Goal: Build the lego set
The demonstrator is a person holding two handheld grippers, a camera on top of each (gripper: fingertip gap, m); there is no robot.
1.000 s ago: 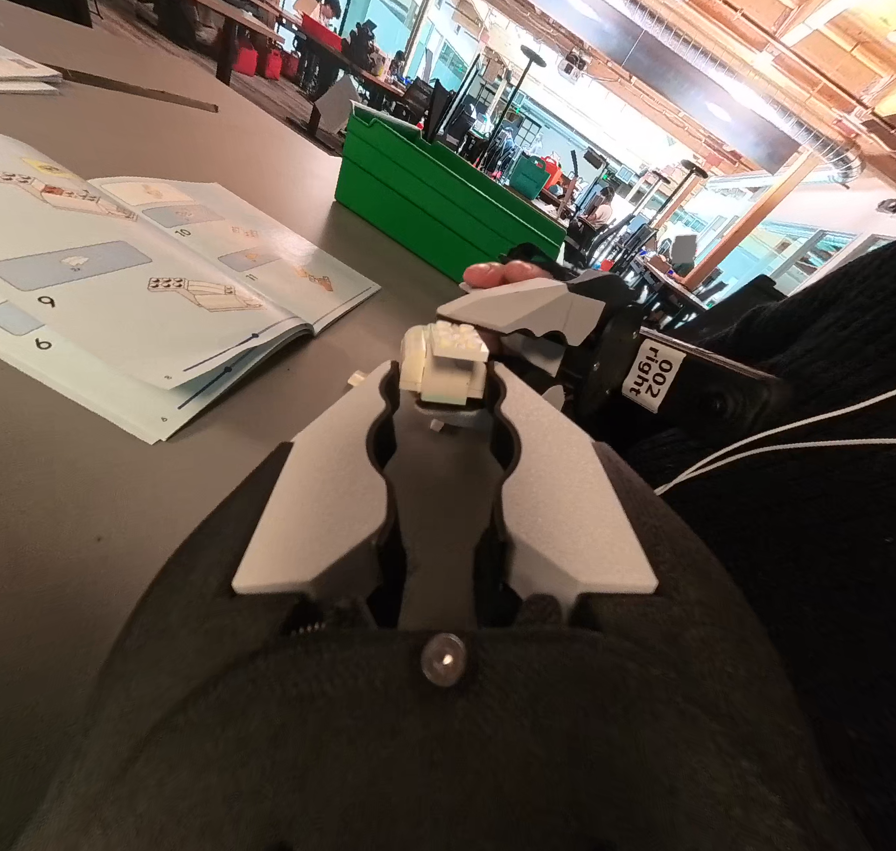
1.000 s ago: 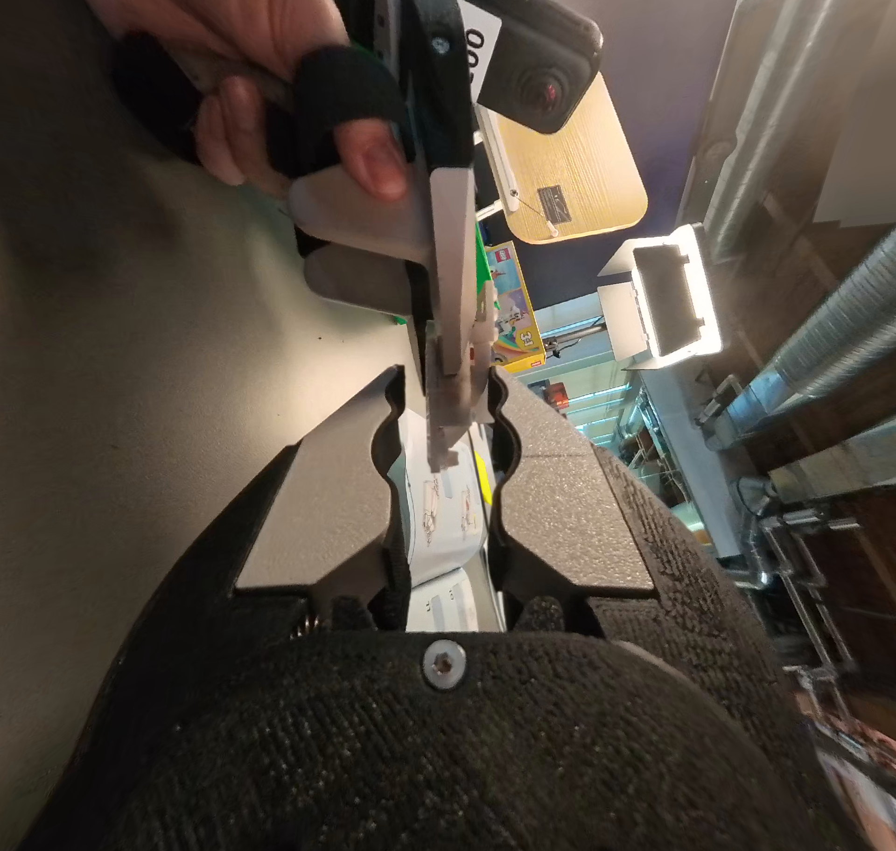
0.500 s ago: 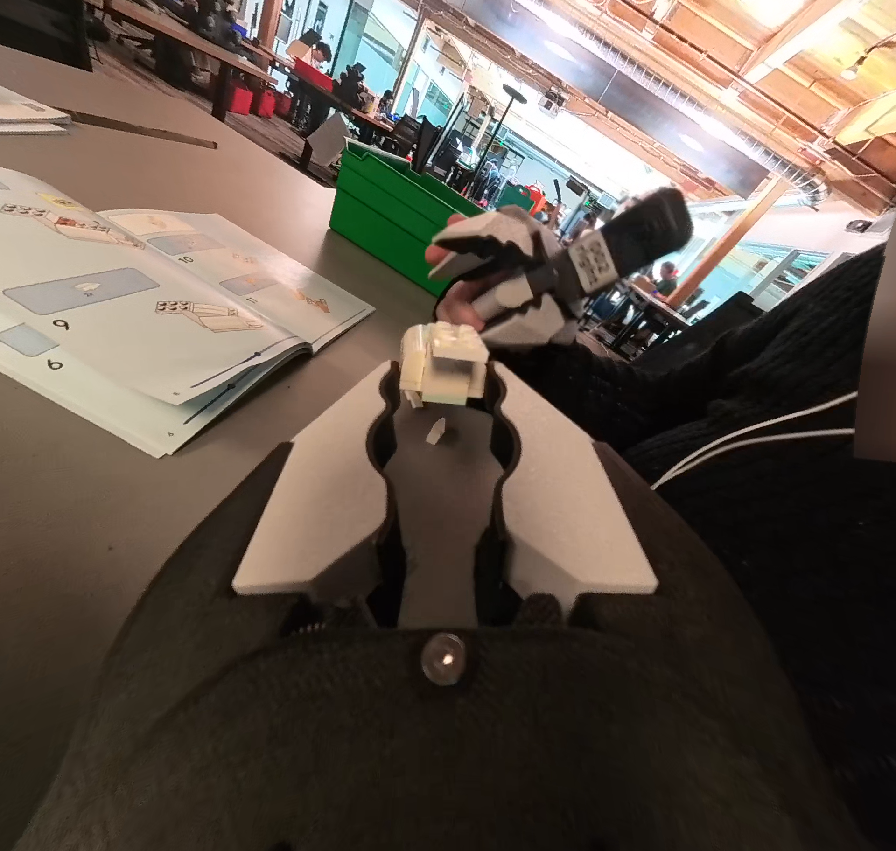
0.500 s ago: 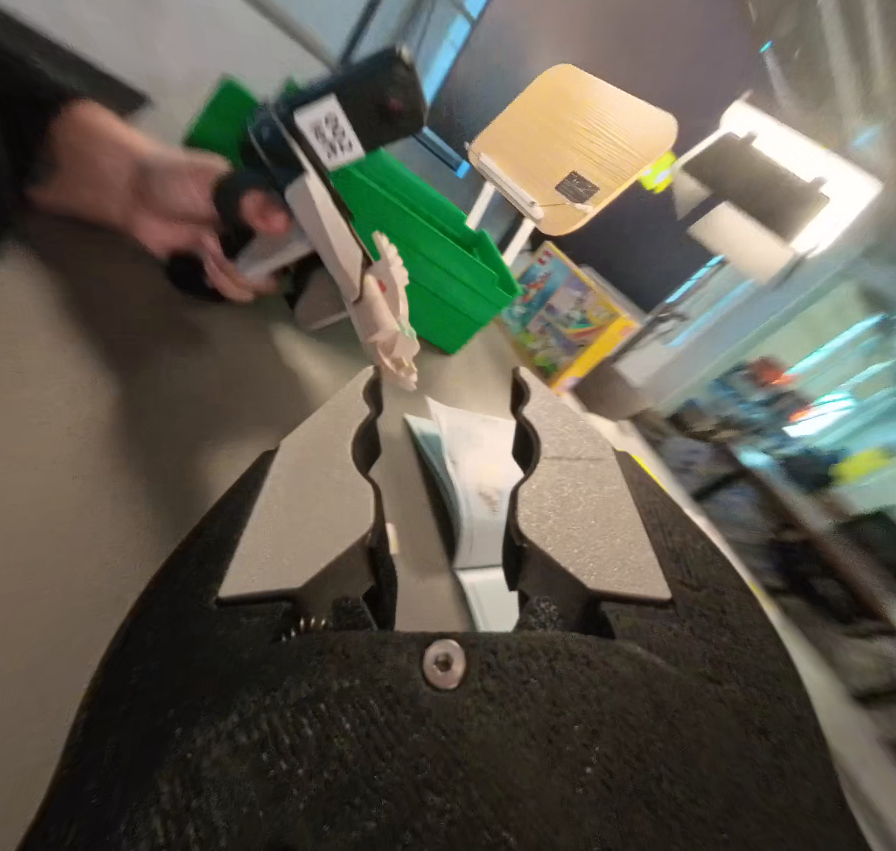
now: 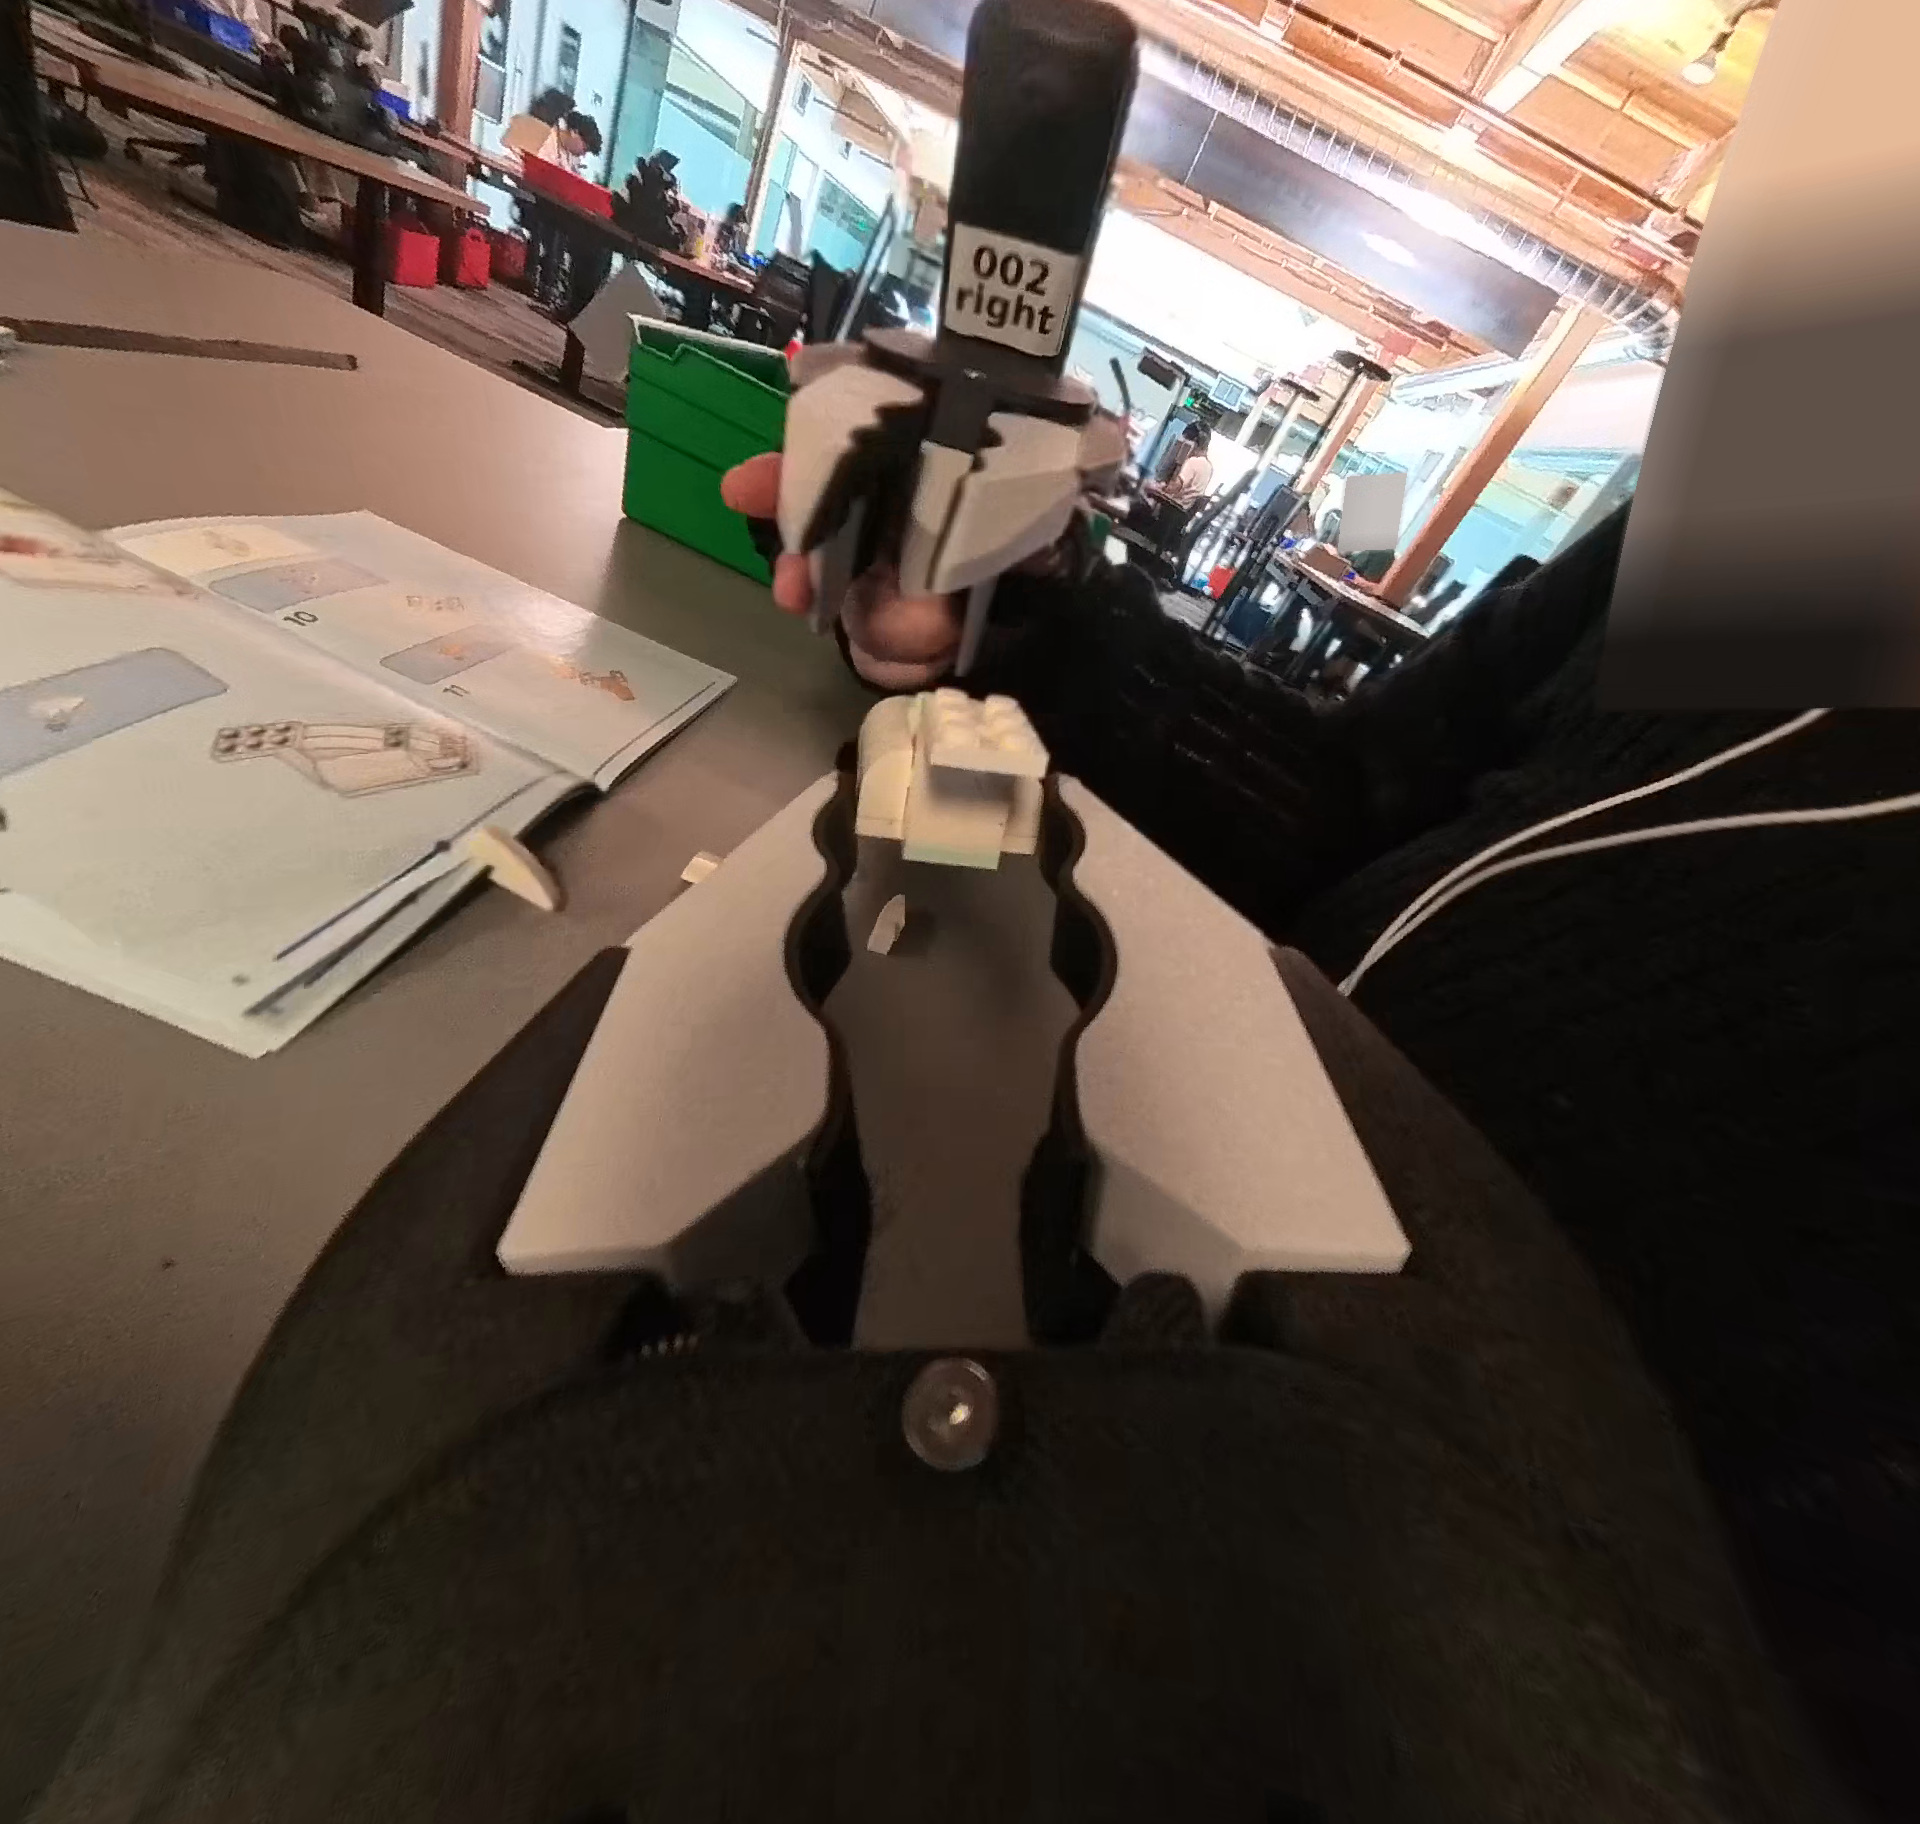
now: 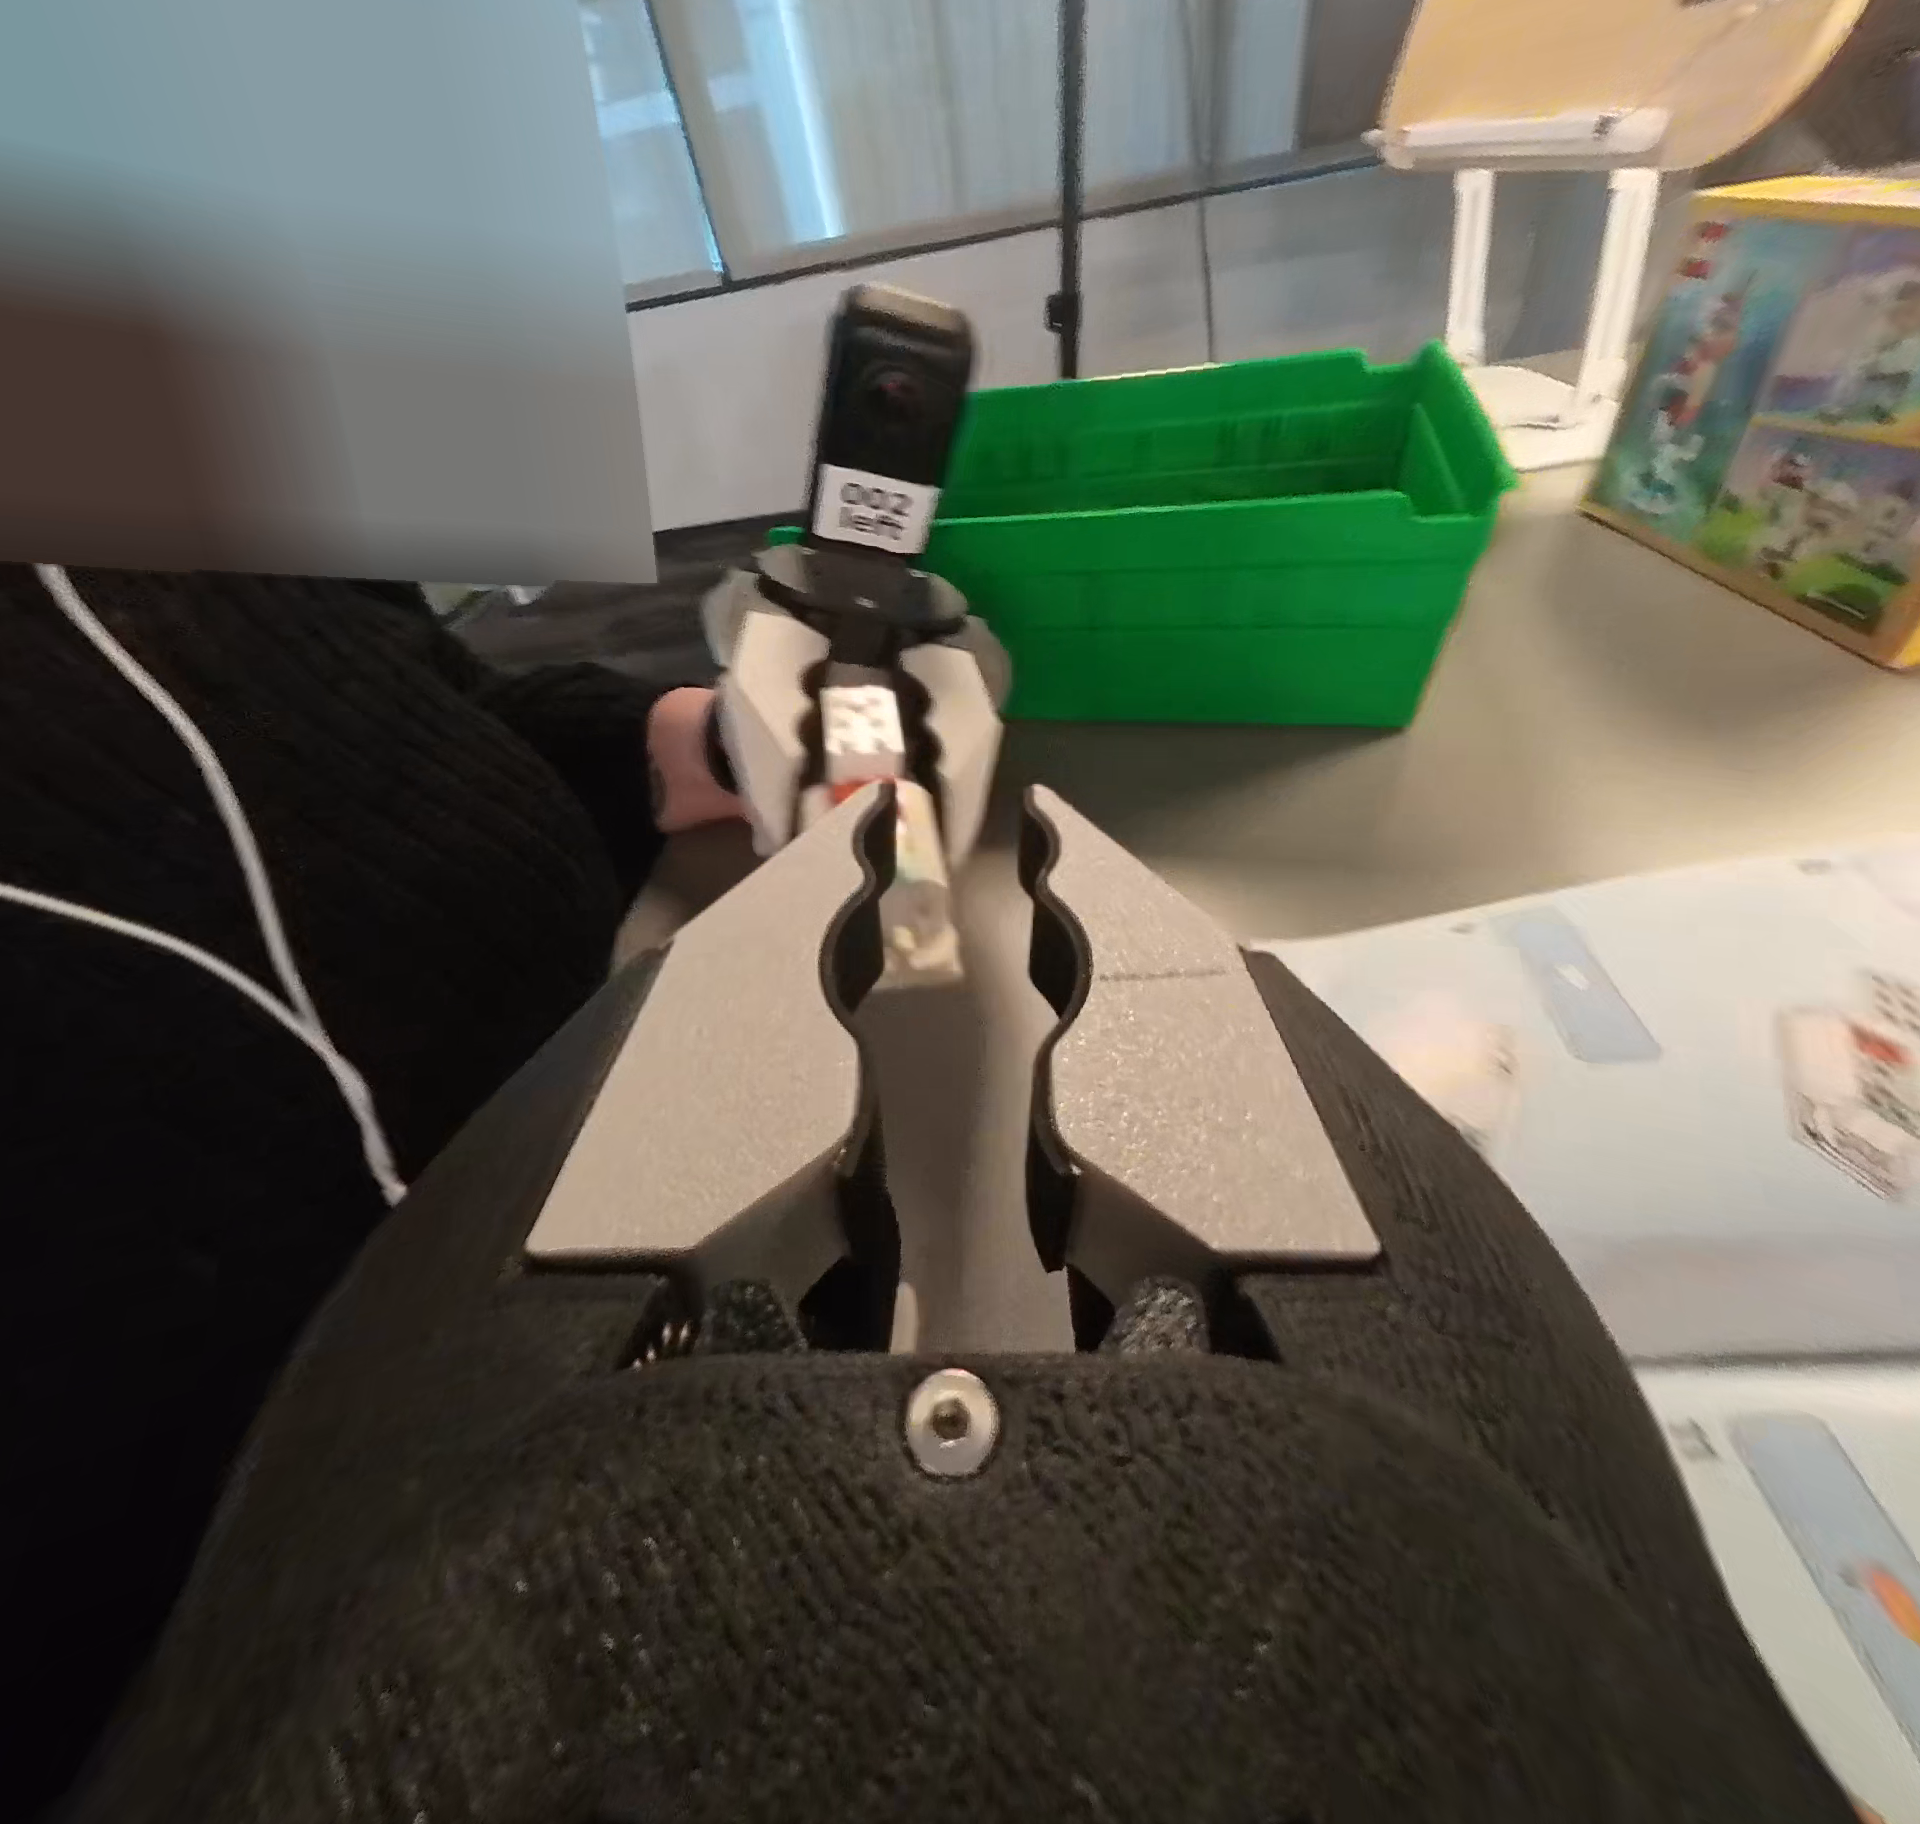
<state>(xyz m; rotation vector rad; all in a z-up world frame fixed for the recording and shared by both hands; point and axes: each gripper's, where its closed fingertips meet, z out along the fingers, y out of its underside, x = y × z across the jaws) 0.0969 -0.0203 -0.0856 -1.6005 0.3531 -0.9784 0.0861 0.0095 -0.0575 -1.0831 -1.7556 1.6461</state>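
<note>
Left gripper clamped on a small white-and-cream lego assembly of stacked bricks, studs up, pinched at the very tips of the pale grey fingers. Right gripper empty, dark grey fingers parted to a middling gap with only table showing between them; it faced the left one, the assembly's lower end just off its left fingertip, whether touching could not be told. Below the left gripper, loose on the grey table: a small cream sliver piece, a tiny white brick and a tan rounded tile, the last resting on the edge of the open pale-blue instruction booklet. Farther out, a green plastic bin, and beside it a yellow-edged cardboard set box. Judged step: fetching the next piece with the right gripper. To do it well: confirm the part against the booklet, take it by its flanks so the underside stays free, keep the left grip steady and level, align over the studs squarely, then press straight down; a skewed push would likely twist the assembly out of that shallow tip hold.
</note>
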